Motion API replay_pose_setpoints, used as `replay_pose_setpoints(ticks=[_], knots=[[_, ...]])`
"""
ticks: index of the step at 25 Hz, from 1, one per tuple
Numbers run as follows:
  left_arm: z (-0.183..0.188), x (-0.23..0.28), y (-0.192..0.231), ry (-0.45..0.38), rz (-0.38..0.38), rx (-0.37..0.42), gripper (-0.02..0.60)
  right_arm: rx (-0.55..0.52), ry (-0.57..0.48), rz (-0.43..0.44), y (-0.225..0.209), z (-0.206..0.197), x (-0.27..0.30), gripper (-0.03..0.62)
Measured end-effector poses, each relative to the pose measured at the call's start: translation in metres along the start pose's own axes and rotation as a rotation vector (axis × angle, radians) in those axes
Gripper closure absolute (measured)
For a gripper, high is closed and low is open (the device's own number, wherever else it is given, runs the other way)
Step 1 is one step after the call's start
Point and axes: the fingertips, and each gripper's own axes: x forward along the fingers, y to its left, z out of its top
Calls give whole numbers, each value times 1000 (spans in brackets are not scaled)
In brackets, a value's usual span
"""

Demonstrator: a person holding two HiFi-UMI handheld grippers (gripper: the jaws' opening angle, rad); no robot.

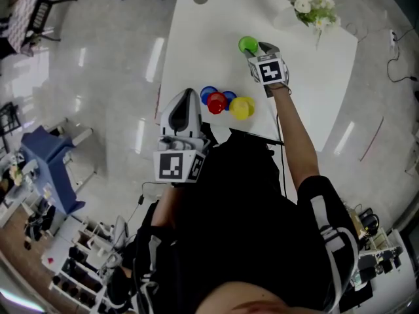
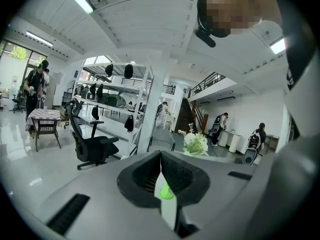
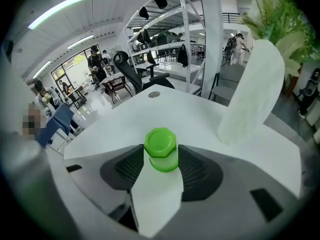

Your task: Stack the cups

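right gripper (image 3: 161, 158) wide open round glossy octagonal-based green cup (image 3: 161, 143); left gripper (image 2: 160, 156) closed, empty

The green cup (image 3: 161, 143) looks like smooth plastic with a soft sheen, and the red cup (image 1: 217, 103), the yellow cup (image 1: 241, 108) and the blue cups (image 1: 208, 94) look like the same bright plastic. The table (image 1: 196, 57) top is plain white and matt, while the floor (image 1: 98, 77) around it is polished and glossy, throwing back pale streaks of light. The right gripper (image 3: 161, 150) and left gripper (image 2: 161, 156) have matt grey plastic shells with dark ribbed pads (image 3: 130, 170) inside the jaws, and the person's shirt (image 1: 249, 201) is black cloth.
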Motion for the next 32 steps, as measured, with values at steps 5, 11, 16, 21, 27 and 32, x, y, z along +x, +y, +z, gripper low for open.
replay_pose_setpoints(ticks=[5,11,16,21,27,32], knots=[[8,-2,-6,-11,17,15,560,2,-4,18,2,1,0,373],[10,-10,-17,-18,19,44,560,33,-36,39,2,6,-12,375],[17,-25,-17,-38,-37,61,560,43,-82,7,11,11,-45,375],[25,-39,-5,-59,-101,47,560,61,-134,-31,32,15,-100,375],[26,-54,2,-81,-208,57,560,97,-200,-83,65,14,-155,375],[22,-69,3,-85,-288,62,560,131,-221,-94,97,-3,-188,375]])
